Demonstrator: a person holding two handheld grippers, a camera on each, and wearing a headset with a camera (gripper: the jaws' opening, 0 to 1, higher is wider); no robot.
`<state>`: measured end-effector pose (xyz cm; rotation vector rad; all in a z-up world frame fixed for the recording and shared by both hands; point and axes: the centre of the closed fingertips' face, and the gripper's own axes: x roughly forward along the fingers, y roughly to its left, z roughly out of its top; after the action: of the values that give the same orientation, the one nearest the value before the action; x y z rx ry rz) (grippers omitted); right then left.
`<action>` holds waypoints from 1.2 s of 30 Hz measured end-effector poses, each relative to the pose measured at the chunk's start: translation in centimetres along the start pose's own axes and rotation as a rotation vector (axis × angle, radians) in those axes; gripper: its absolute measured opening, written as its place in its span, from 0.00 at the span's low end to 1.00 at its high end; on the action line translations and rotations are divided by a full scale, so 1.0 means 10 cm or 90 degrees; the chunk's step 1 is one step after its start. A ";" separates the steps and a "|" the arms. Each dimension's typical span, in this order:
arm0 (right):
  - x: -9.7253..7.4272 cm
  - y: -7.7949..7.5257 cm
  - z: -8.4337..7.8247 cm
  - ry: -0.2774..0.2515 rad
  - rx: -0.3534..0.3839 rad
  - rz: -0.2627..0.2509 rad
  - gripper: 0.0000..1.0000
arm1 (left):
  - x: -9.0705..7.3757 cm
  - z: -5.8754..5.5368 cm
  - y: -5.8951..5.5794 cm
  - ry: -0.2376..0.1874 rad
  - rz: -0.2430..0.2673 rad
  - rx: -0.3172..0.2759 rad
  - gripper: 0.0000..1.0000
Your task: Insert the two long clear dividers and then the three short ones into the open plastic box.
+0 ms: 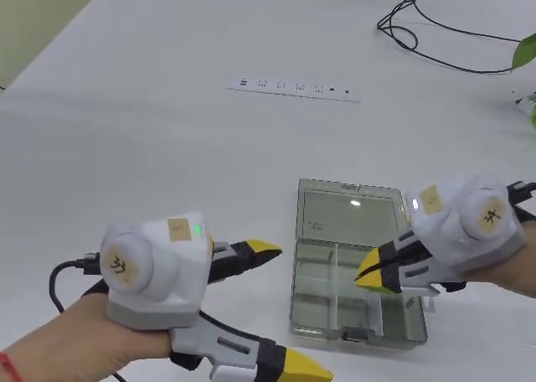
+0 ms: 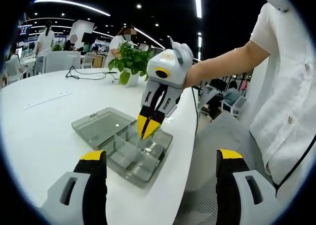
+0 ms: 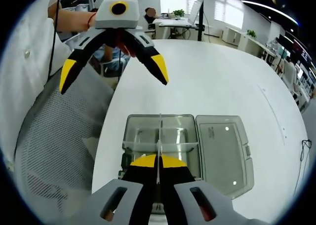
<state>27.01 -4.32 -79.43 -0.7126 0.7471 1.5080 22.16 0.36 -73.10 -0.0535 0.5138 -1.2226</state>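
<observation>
Right tongs pinch a clear divider in the open plastic box, lower right; left tongs gape empty, lower left.

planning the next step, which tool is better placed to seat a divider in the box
Right. The right tool is shut on a clear divider directly above the open plastic box; the left tool hangs open and empty beside it.

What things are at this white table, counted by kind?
Hand-held grippers: 2 (left, right)
Plastic box: 1
Power strip: 1
Black cable: 1
Plant: 1
Clear divider, gripped: 1 (boxed ones unclear)
Total: 7
</observation>
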 end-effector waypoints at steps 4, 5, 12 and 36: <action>0.07 0.00 -0.05 0.017 -0.005 0.002 0.02 | 0.00 0.00 0.00 0.000 -0.001 -0.001 0.94; 0.08 0.00 -0.06 0.019 -0.006 0.002 0.02 | 0.00 0.00 0.00 0.000 -0.001 -0.001 0.94; 0.13 0.01 -0.09 0.041 -0.021 0.004 0.02 | 0.00 -0.01 0.02 0.000 0.000 -0.003 0.94; 0.13 0.01 -0.11 0.054 -0.026 -0.014 0.05 | -0.02 -0.02 0.02 0.004 0.003 0.000 0.95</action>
<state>26.85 -4.43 -81.16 -0.8167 0.7723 1.4843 22.23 0.65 -73.26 -0.0479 0.5197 -1.2185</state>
